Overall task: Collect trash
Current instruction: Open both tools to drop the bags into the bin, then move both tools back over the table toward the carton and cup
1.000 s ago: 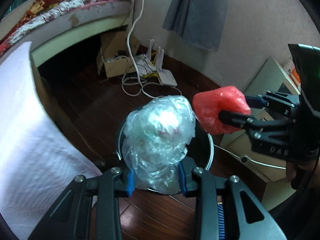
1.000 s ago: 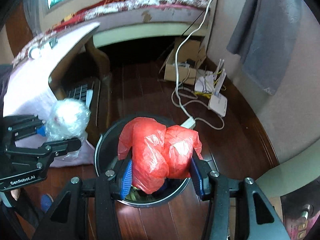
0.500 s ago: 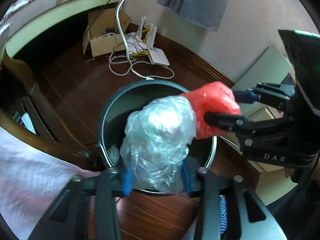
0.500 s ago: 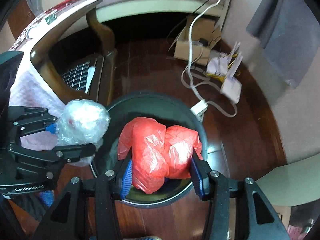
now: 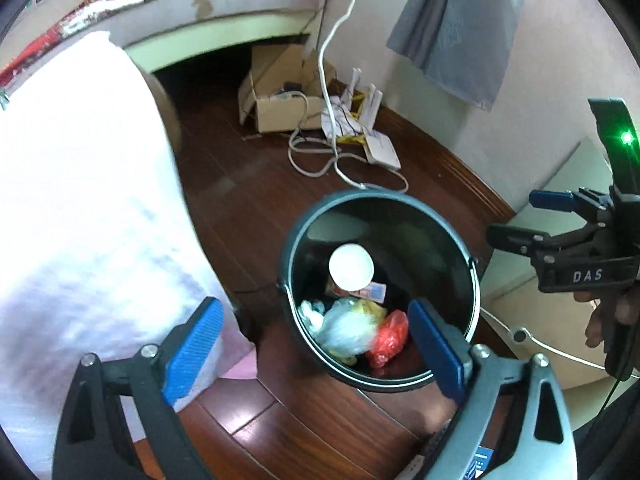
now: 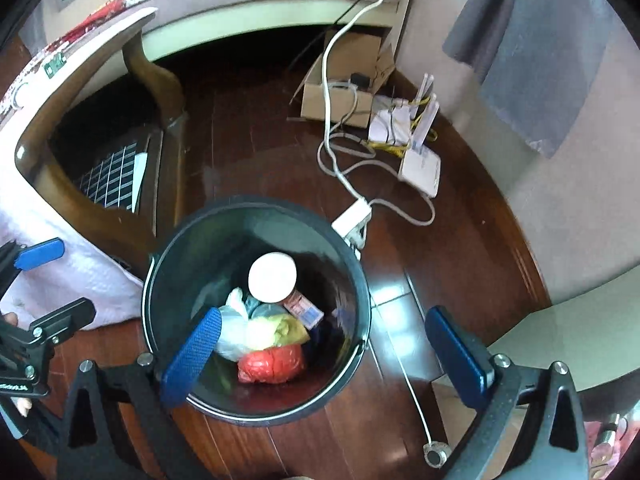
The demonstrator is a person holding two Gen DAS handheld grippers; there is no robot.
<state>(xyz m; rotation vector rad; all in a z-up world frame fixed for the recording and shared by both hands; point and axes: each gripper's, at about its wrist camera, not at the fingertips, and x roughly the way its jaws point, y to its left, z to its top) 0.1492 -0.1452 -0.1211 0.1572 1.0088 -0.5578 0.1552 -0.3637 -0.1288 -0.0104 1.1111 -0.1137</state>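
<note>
Opening wide and empty, both tools [image 5: 314, 344] [image 6: 332, 356] point down into the upright bin [image 5: 452, 236].

We are in a home bedroom: ahead of the left gripper [image 5: 316, 344] we see a bed [image 5: 224, 4] with a patterned cover, dark wood floor [image 5: 248, 200], a cardboard box [image 5: 280, 96] and router [image 5: 380, 148] with loose cables beyond it, and a grey cloth [image 5: 456, 28] hanging on the wall.

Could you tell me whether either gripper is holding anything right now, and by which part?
Neither holds anything. The left gripper and right gripper are opening, empty, over the bin; both bags lie inside it.
</note>
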